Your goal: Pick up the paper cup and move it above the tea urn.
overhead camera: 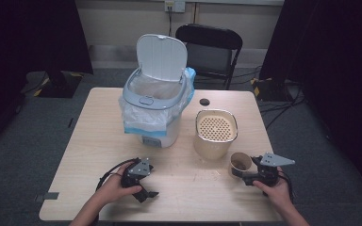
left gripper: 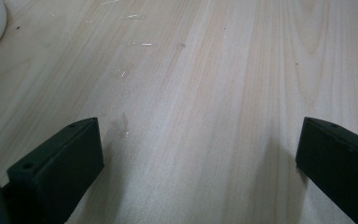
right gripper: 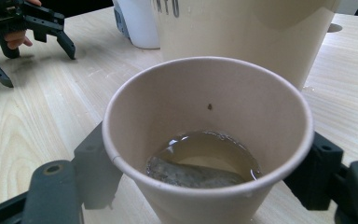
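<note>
A paper cup point(right gripper: 208, 140) is standing upright between the fingers point(right gripper: 93, 168) of the right gripper point(overhead camera: 241, 173), low and right of centre in the high view, near the front edge of the surface point(overhead camera: 89, 141). It is plain beige with a rolled rim, and its inner wall is carrying one small dark speck. A shallow pool of pale brownish liquid is sitting at the bottom with a soaked tea bag lying in it. In the right gripper view the cup is taking up the middle of the frame, and the two black fingers are flanking its wall at lower left and lower right, partly open, right against the sides; whether the pads are actually pressing on the paper I cannot tell.

Just behind the cup, a larger beige container point(overhead camera: 215, 133) with a perforated insert is standing, and further toward the upper left a white bin point(overhead camera: 156, 101) with a raised lid and a plastic liner is sitting on the surface.

The left gripper point(overhead camera: 146, 193) is resting at the lower left of the high view in the person's hand, its fingers point(left gripper: 58, 172) spread wide with nothing but bare wood between them.
</note>
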Demonstrator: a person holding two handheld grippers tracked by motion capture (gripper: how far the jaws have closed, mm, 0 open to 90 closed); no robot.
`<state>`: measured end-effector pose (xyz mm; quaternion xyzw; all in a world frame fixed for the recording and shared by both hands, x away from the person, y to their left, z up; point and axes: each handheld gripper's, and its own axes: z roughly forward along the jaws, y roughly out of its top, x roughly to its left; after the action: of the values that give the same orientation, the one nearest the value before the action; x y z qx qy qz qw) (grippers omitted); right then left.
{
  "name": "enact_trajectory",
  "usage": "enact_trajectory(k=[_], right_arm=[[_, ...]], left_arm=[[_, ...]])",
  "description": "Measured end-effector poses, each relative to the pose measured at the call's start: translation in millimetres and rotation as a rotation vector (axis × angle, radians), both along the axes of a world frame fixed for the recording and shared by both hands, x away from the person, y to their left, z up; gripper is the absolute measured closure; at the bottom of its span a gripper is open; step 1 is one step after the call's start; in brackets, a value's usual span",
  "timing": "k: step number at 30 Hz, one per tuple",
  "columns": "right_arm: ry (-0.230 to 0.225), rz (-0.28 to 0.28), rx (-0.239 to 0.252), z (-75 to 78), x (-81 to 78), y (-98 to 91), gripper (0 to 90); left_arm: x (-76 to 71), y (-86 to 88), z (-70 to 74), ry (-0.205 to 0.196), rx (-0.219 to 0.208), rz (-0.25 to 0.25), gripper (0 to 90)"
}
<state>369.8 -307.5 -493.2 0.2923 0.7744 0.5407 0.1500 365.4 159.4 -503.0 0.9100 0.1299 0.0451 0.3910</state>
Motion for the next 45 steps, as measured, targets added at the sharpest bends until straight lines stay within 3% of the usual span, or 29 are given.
enact_trajectory(k=[15, 24, 45], right_arm=[[-0.002, -0.022, -0.028, 12.8, 7.0, -5.1, 25.8], [-0.01, -0.057, -0.046, 27.8, 17.3, -15.6, 25.8], [0.001, -0.136, -0.099, 44.6, 48.7, -37.8, 26.1]], left_arm=[[0.0, -0.1, -0.1, 0.004, -0.002, -0.002, 0.0], [-0.1, -0.1, -0.2, 0.004, -0.002, -0.002, 0.0], [-0.2, -0.1, -0.2, 0.004, -0.002, -0.001, 0.0]])
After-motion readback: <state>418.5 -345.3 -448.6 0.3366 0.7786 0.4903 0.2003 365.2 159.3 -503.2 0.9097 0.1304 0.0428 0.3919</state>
